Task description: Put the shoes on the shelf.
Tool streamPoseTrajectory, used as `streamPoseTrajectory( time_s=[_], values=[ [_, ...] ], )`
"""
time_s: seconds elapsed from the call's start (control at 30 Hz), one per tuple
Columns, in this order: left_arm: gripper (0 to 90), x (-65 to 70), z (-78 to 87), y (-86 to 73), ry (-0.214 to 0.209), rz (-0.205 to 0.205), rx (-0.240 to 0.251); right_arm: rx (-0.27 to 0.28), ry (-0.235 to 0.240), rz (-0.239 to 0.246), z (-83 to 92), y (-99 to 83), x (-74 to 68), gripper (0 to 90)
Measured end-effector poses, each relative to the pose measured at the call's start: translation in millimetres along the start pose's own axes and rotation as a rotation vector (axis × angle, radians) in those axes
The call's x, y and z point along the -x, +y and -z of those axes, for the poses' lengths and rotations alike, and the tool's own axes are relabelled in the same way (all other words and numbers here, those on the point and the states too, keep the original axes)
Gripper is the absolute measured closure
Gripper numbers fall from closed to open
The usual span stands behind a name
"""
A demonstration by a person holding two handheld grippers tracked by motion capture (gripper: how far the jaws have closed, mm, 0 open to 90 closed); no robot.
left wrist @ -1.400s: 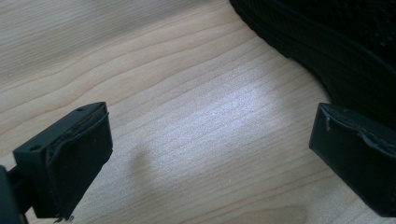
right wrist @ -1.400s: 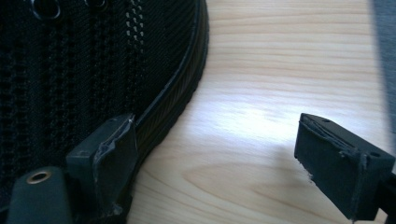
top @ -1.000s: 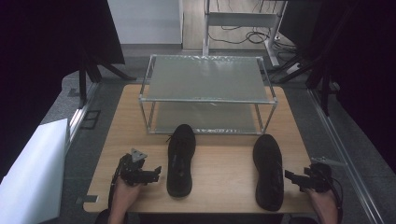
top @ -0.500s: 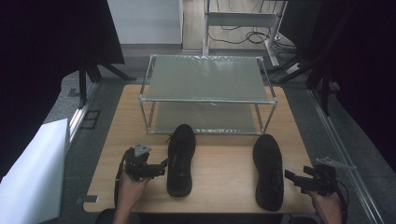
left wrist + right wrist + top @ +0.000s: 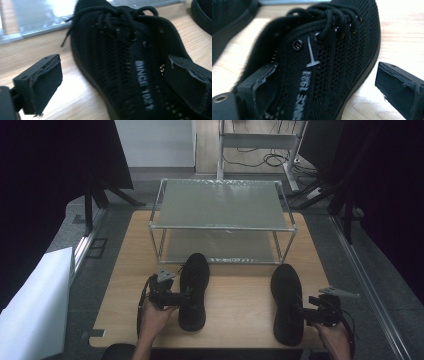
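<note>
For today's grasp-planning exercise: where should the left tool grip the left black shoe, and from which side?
Grip the left shoe by its collar wall, from its outer left side. The left tool already straddles it there, open: the thin upright wall beside the foot opening likely fits between the jaws.

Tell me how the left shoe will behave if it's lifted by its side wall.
The left shoe looks like soft knit mesh, so the wall between the open left tongs will probably fold and the shoe sag. It's likely light for its size. The loose laces may dangle. Its flat sole on the table makes tipping unlikely.
</note>
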State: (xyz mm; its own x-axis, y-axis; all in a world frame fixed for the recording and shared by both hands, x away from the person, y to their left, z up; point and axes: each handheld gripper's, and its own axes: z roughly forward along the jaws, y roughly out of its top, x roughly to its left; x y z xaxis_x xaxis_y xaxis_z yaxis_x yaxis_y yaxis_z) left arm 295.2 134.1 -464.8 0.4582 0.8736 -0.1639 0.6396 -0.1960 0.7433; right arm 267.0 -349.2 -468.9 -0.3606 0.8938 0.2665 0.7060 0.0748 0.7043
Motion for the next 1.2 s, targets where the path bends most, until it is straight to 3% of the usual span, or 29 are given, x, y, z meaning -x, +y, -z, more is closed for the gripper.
streamPoseTrajectory(
  time_s=[0.27,0.4,0.43,0.53,0.57,0.73,0.8,0.83,0.87,1.0,1.1,1.2],
  values=[
    [2.8,1.1,-25.5,-5.5,0.033,0.015,-0.046,-0.003,-0.046,-0.006,-22.0,-0.5,-1.5,4.3],
    [6.8,1.2,-35.8,-5.5,0.063,0.018,-0.045,0.002,-0.120,0.002,-29.8,-2.8,-6.6,17.2],
    [9.4,1.1,-36.8,-5.5,0.065,0.022,-0.042,0.003,-0.138,0.000,-30.0,-2.9,-7.1,20.7],
    [29.8,-0.3,-38.4,-6.3,0.048,0.050,-0.030,0.018,-0.166,0.009,-29.3,-3.4,-6.9,27.1],
    [35.4,-0.9,-39.7,-8.0,0.068,0.067,-0.016,0.041,-0.176,0.003,-28.5,-5.1,-5.1,33.5],
    [50.7,-7.8,-38.0,-8.2,0.090,0.100,-0.003,0.082,-0.218,-0.016,-26.1,-5.4,0.3,52.2],
    [52.8,-8.6,-37.6,-8.0,0.097,0.099,-0.003,0.086,-0.228,-0.017,-25.4,-5.5,0.8,55.0],
    [58.7,-9.1,-36.6,-7.9,0.114,0.091,0.000,0.110,-0.240,-0.017,-22.9,-5.4,1.0,64.1],
    [61.1,-10.0,-35.5,-7.9,0.121,0.090,0.005,0.122,-0.247,-0.018,-21.8,-5.1,0.4,67.5],
    [73.4,-16.0,-30.4,-8.1,0.135,0.105,0.027,0.142,-0.229,-0.058,-20.0,-5.1,4.5,70.6],
    [78.0,-29.0,-27.7,-10.2,0.075,0.160,0.040,0.159,-0.200,-0.111,-17.9,-5.6,9.7,71.9],
    [78.4,-33.1,-26.9,-10.4,0.050,0.172,0.040,0.182,-0.168,-0.169,-17.1,-6.2,14.4,72.2]
  ],
)
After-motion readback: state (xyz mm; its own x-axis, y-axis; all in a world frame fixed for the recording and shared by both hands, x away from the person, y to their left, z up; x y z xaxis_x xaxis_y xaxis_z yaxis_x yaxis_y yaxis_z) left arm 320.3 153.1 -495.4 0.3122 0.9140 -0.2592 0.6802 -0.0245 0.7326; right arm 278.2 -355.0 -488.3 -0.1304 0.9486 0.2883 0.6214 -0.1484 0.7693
